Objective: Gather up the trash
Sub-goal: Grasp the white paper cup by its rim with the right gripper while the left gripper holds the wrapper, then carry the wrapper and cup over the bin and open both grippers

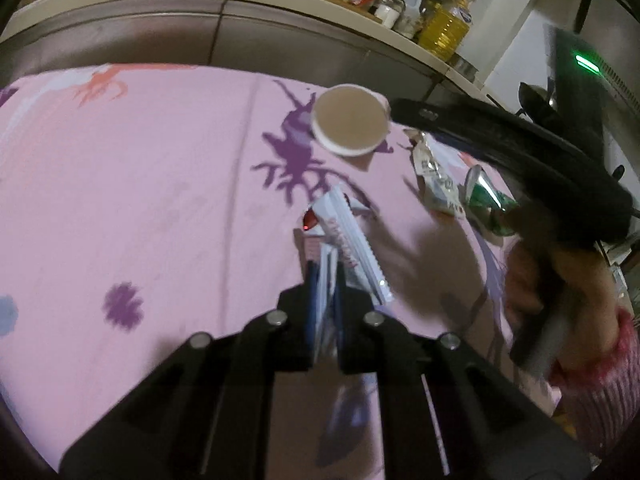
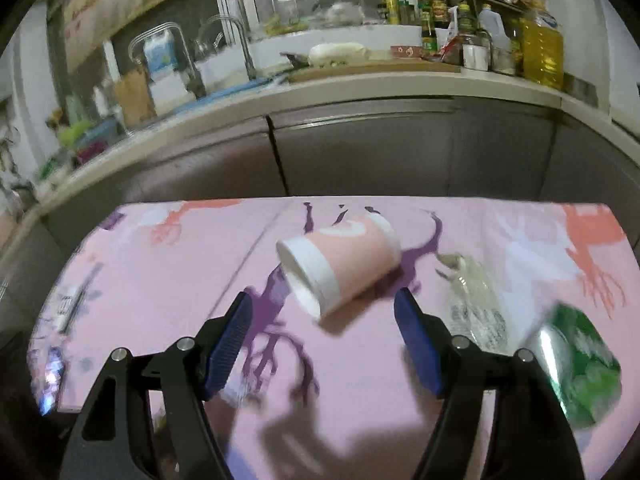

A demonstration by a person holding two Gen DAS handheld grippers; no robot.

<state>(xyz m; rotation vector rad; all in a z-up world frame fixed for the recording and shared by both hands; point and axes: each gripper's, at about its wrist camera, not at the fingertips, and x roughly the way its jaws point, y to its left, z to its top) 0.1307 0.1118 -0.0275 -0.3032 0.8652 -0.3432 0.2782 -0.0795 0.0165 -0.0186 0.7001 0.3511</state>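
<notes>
trash is lying scattered on the pink table (image 2: 160, 280): the left tongs (image 1: 324, 280) are pinching a white wrapper (image 1: 344, 236) at lower centre, while the right tongs (image 2: 324, 320), spread wide, are lining up on the tipped paper cup (image 2: 340, 264) at mid-frame; squaring them across its body should avoid crushing.

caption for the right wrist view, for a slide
Open right gripper faces a tipped pink paper cup on the pink tablecloth, green can at right.

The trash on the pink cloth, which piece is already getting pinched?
The white wrapper. The left gripper has its jaws shut on its near end, while the paper cup, green can and crumpled packet lie untouched.
</notes>
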